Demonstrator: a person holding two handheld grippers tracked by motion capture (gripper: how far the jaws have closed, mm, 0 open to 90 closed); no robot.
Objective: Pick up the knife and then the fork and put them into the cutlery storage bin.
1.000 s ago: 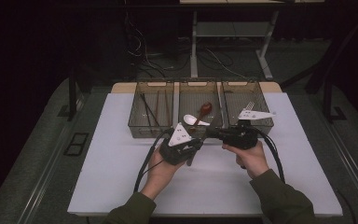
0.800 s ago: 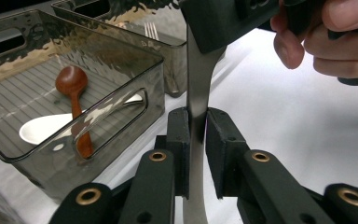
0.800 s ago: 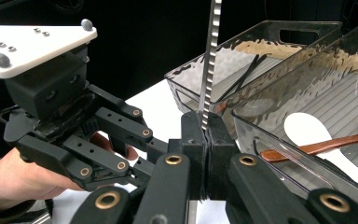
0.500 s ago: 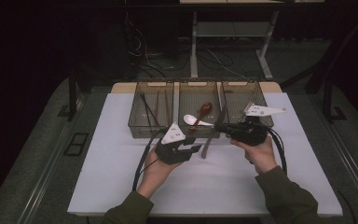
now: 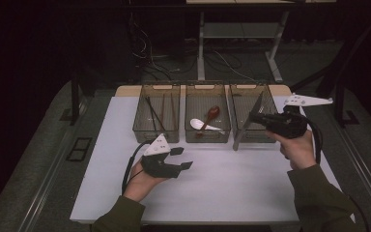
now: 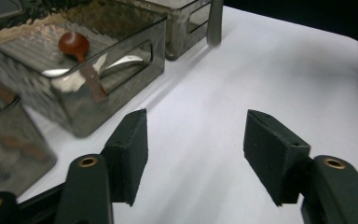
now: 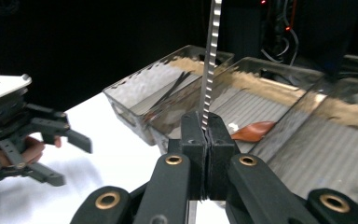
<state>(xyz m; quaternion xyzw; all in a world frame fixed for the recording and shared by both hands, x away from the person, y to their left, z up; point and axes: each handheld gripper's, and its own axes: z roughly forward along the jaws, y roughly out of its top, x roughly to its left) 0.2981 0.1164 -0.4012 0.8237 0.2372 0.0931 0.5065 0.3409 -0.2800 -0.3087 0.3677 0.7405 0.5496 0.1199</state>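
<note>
Right gripper [image 7: 204, 135] of mine pinches a serrated knife [image 5: 248, 121] by its blade, over the right-hand bin [image 5: 269, 92]. It seems thin, stiff, slick and sharp-edged, liable to pivot, so I'd grip nearer the middle. Left gripper [image 5: 183, 157] has just been opening, with nothing between its jaws.

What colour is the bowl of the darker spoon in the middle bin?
Reddish brown: the spoon shows best in the left gripper view.

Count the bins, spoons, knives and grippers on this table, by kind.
Bins: 3
Spoons, white and red-brown: 2
Knife: 1
Grippers, left gripper and right gripper: 2
Total: 8
</note>
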